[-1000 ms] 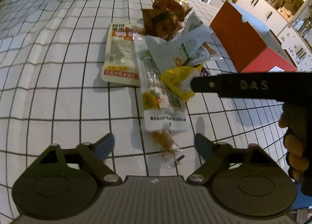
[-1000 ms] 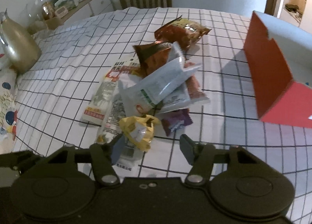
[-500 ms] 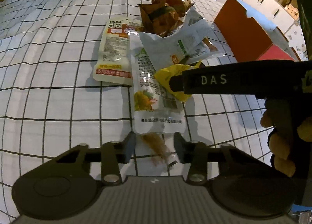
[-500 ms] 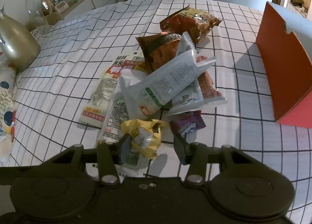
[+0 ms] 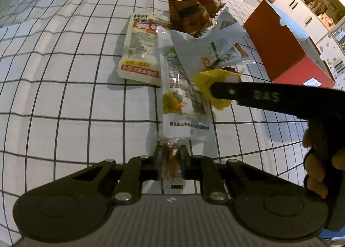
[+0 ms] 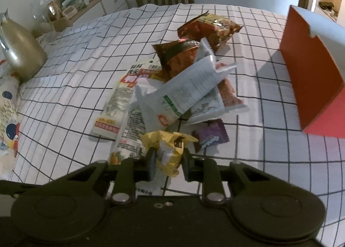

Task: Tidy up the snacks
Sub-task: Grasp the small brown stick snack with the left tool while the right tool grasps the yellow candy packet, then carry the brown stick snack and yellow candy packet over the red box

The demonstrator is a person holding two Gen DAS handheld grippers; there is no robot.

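On the checked worktop (image 5: pixel 64 96) lies a heap of snacks. The left gripper (image 5: pixel 170 160) has its jaws closing on a small clear sachet (image 5: pixel 171 160), pads pressing its sides, just under the end of a long clear packet (image 5: pixel 183 104). The right gripper (image 6: pixel 168 160) is closing its jaws on a crumpled yellow wrapper (image 6: pixel 168 150) at the heap's near edge. A red box (image 6: pixel 308 79) stands well apart, to the right.
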